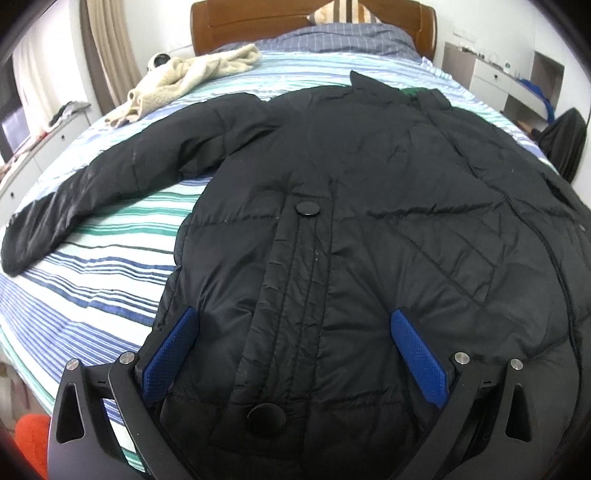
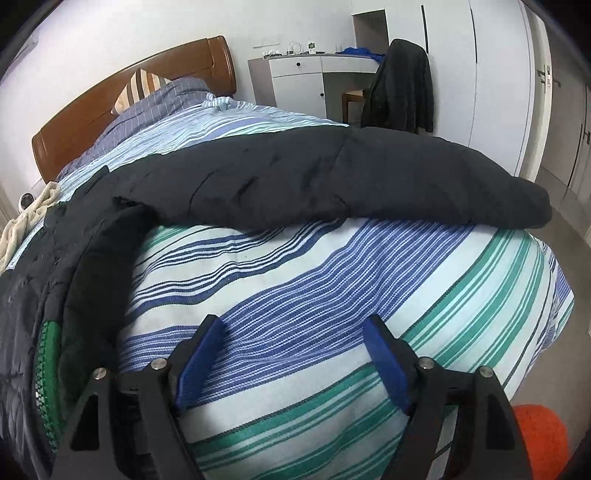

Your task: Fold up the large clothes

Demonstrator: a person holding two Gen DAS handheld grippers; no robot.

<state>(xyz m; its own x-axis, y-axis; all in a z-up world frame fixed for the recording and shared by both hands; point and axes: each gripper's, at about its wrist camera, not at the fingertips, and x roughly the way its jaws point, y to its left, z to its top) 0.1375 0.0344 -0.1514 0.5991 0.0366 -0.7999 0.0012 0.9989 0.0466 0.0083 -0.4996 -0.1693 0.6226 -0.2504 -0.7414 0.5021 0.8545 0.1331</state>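
Lying flat across the striped bed cover (image 1: pixel 92 266): black padded jacket (image 1: pixel 351 177), front up, collar toward the wooden headboard (image 1: pixel 236 22), hem toward the cameras. Long axis of the body runs straight away from the left gripper (image 1: pixel 293 332), hem to collar.

Far left: left-side sleeve (image 1: pixel 92 184) spread out, angled down toward the near bed edge, cuff well apart from the jaws. Cream fleece garment (image 1: pixel 192 79) beyond it near the pillow end, not touching the jacket.

Centre: left gripper poised over the lower front, jaws wide, nothing held, blue pads (image 1: pixel 417 362) either side of the placket. One snap button (image 1: pixel 308 209) ahead of the jaws, a second (image 1: pixel 266 419) near the hem, between the finger bases. Contact with the fabric: cannot tell.

Right: right gripper (image 2: pixel 293 338) over bare striped cover, jaws wide, empty. Jacket body along the left margin of this view, green zipper tape (image 2: pixel 46 373) showing. Other sleeve (image 2: pixel 369 181) stretched crosswise ahead of the jaws, cuff out at the right near the bed edge, long axis left–right relative to the fingers.

Judgement: folding not yet started. Right gripper is nearer the right-hand sleeve; reach goes forward, and jaws would close across the sleeve's width. Left sleeve lies off to the left gripper's side.
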